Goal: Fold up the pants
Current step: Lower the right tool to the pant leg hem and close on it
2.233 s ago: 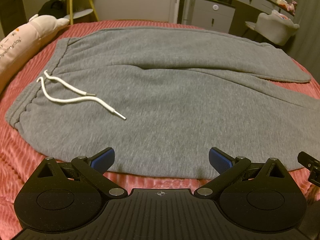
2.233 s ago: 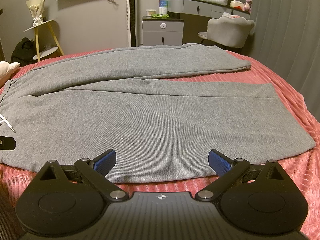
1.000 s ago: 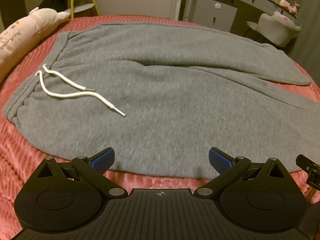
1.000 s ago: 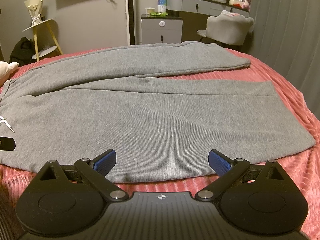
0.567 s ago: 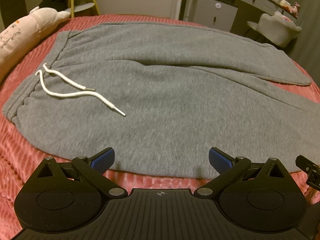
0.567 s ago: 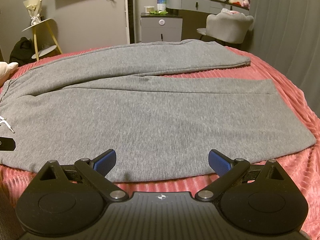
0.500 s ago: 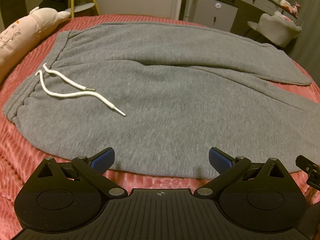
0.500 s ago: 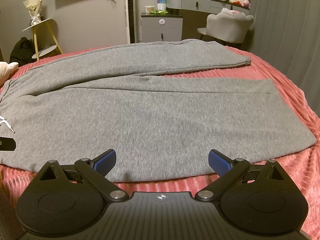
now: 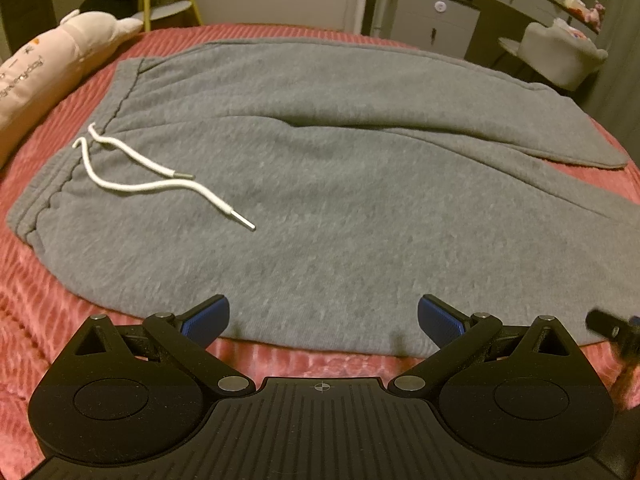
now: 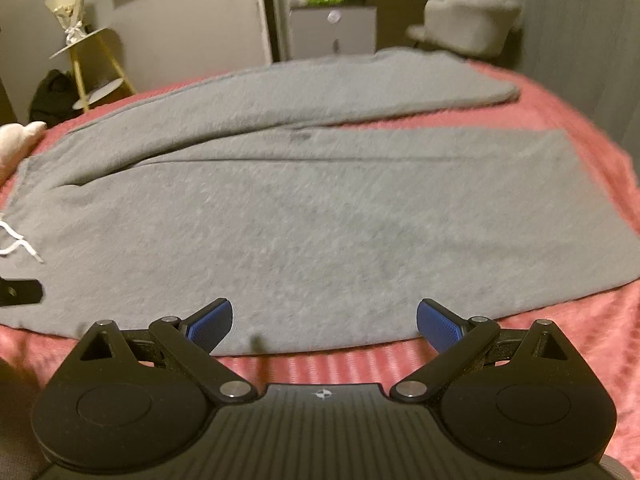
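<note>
Grey sweatpants [image 9: 340,200] lie flat across a pink ribbed bedspread [image 9: 24,308], waistband at the left with a white drawstring [image 9: 136,184], legs running right. In the right wrist view the pants [image 10: 320,220] fill the middle, the near leg hem at the right. My left gripper [image 9: 322,318] is open and empty, just above the near edge of the pants by the hip. My right gripper [image 10: 324,320] is open and empty over the near edge of the near leg. The right wrist view is blurred.
A pink plush pillow [image 9: 52,64] lies at the bed's left. Beyond the bed stand a yellow-legged side table [image 10: 92,64], a grey drawer unit [image 10: 332,32], a vanity and a grey chair [image 10: 468,20]. The right gripper's tip shows at the left view's edge [image 9: 612,326].
The left view has barely shifted. The right gripper has moved; its view now tilts, has gone blurred, and the pants sit slightly lower and closer.
</note>
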The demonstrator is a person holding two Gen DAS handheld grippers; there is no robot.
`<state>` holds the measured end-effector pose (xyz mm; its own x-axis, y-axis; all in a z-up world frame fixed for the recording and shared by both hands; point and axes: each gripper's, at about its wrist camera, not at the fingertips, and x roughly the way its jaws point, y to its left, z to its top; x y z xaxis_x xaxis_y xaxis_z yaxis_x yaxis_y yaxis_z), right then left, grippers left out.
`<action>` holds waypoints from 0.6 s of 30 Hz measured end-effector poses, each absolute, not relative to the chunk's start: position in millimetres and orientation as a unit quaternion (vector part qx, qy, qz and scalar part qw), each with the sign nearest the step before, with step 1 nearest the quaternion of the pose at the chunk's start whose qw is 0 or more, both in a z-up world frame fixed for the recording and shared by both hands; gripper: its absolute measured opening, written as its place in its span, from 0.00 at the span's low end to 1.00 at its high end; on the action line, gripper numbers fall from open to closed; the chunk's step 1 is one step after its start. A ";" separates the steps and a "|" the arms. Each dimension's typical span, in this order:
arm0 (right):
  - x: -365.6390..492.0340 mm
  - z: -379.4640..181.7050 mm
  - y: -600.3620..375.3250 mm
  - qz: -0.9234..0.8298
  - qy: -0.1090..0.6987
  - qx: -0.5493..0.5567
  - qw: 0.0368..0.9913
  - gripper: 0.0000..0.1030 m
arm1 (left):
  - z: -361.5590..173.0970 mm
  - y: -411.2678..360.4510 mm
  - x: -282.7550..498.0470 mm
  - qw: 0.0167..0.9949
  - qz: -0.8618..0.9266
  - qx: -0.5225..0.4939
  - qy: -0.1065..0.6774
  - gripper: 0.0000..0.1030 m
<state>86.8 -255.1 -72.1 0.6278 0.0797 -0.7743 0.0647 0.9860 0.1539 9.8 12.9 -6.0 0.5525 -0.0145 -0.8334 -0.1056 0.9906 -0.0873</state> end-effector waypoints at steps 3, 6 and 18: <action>105.6 -71.4 -266.2 0.002 0.430 0.111 0.896 0.96 | -4.5 15.1 19.5 0.880 0.034 -0.063 0.470 1.00; 135.9 -79.5 -276.0 -0.027 0.439 0.101 0.893 0.96 | -0.6 19.3 41.4 0.881 0.063 -0.061 0.465 1.00; 223.2 -127.3 -305.3 -0.002 0.602 0.114 0.790 0.96 | -14.2 35.3 174.2 0.902 0.177 -0.080 0.386 1.00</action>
